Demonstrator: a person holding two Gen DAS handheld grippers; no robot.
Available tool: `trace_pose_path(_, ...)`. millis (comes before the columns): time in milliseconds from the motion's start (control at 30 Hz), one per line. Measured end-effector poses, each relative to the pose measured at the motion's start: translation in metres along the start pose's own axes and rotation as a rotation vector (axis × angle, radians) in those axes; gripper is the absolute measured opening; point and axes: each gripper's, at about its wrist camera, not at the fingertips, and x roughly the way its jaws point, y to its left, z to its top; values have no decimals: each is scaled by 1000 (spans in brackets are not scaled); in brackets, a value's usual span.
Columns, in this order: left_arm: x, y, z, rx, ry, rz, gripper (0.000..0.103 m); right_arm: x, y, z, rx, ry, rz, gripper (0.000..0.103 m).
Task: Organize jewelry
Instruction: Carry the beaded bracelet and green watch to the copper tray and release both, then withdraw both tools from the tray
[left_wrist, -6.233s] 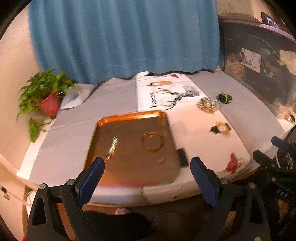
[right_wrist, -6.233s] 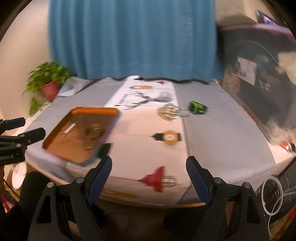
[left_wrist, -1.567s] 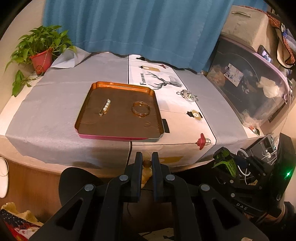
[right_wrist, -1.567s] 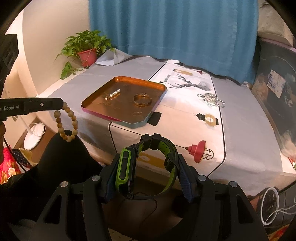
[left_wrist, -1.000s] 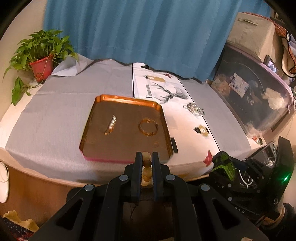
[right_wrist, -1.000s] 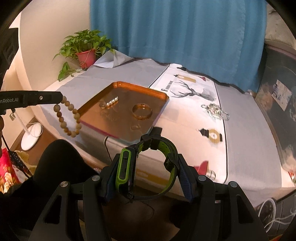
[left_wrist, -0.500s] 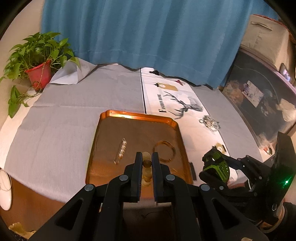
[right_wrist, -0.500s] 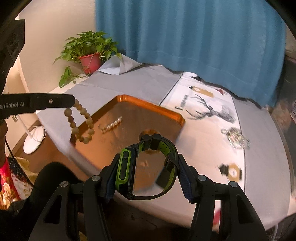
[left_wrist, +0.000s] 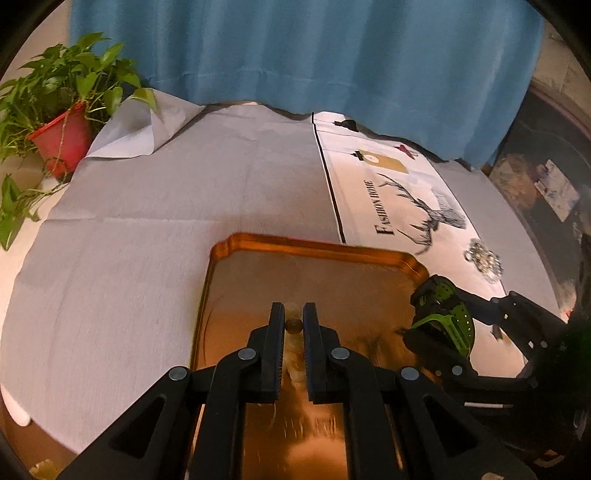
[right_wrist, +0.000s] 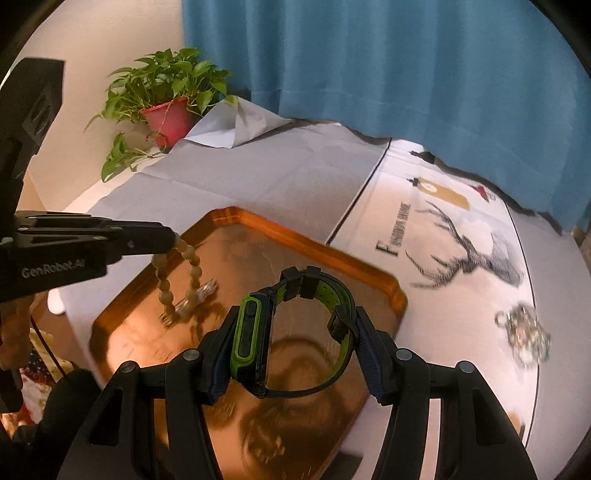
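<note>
A copper tray (left_wrist: 332, 254) (right_wrist: 306, 243) lies on the grey cloth. My left gripper (left_wrist: 294, 325) (right_wrist: 171, 240) is shut on a beige bead bracelet (right_wrist: 183, 280) (left_wrist: 294, 325), which hangs over the tray's left part and just above it. My right gripper (right_wrist: 291, 332) (left_wrist: 417, 332) is shut on a black and green watch (right_wrist: 291, 328) (left_wrist: 447, 317) and holds it above the tray's right side. A small pearl bar (right_wrist: 201, 293) and a blurred gold bangle (right_wrist: 295, 354) lie in the tray.
A silver chain piece (left_wrist: 484, 260) (right_wrist: 524, 332) lies on the white deer-print runner (left_wrist: 402, 199) right of the tray. A potted plant (left_wrist: 62, 122) (right_wrist: 166, 99) stands at the far left corner. A blue curtain (left_wrist: 295, 48) hangs behind the table.
Both grippers have moved forward from the table's front edge to above the tray, carrying the bracelet and the watch. Both have stayed shut.
</note>
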Motion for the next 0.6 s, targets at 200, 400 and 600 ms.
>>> trace_pose_path(200,23,2,12,2,8,17,8,27,-5,10,-8,26,17,66)
trace_pose_path(400,14,16,6,-46,-22,110,100,35,0,2,-17,64,71,86)
trace_pose_path(600,-25,7,-43,9,-14,244,102,-10,10,-26,8,48,40,87)
